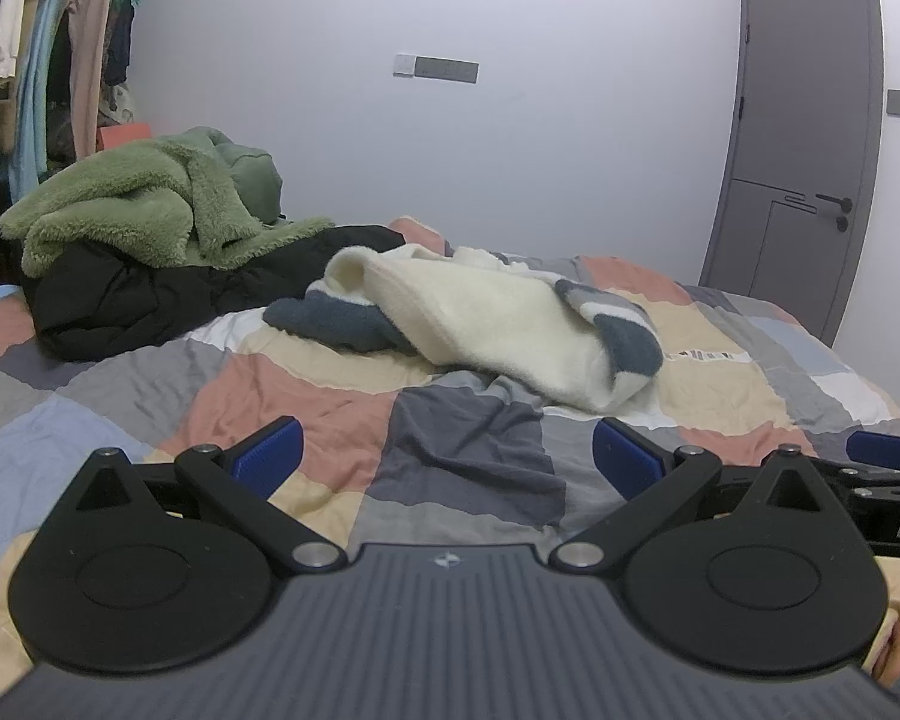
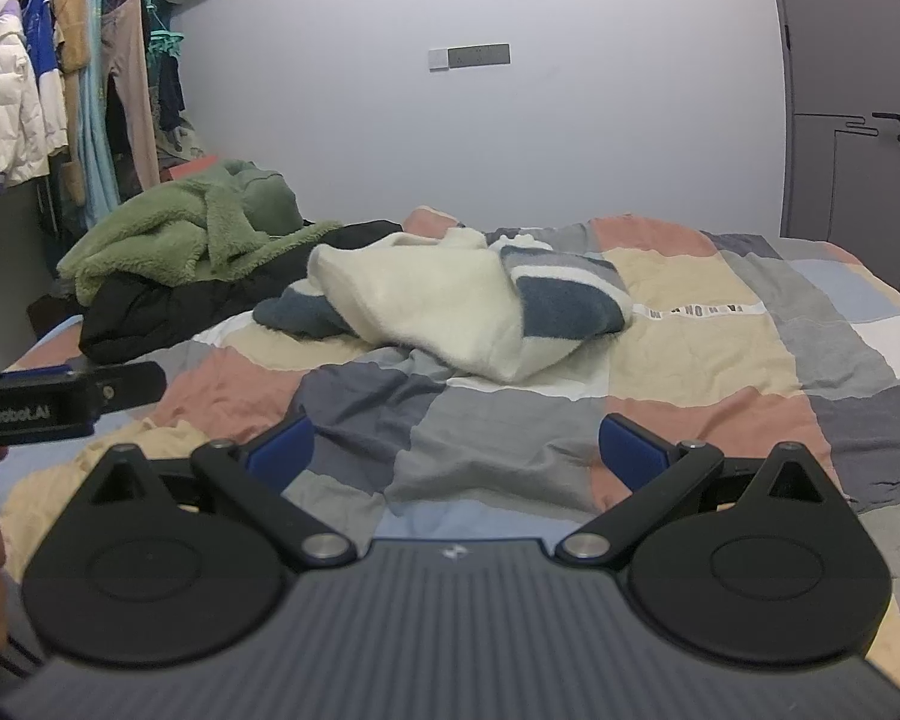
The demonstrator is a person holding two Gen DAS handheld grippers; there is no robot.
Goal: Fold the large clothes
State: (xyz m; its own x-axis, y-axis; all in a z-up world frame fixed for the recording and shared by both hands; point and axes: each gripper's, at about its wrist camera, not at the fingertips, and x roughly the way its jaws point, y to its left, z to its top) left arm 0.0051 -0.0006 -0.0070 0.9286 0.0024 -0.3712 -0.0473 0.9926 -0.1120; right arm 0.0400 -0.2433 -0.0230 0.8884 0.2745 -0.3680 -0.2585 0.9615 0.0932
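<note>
Presently both claws hover low over the patchwork bedspread [image 1: 330,414], empty. Left claw [image 1: 447,459] spread wide, nothing between its blue pads; right claw [image 2: 456,450] likewise released. Cream fleece garment with navy and grey stripes [image 1: 492,324] lies crumpled mid-bed, ahead of both claws, well apart. Behind it to the left, green fleece jacket [image 1: 120,204] heaped on a black coat [image 1: 126,300].

A crumpled fleece garment [image 1: 498,324] lay mid-bed [image 1: 306,396]; a jacket pile [image 1: 150,252] sat far left of it, a door [image 1: 804,138] far right.
</note>
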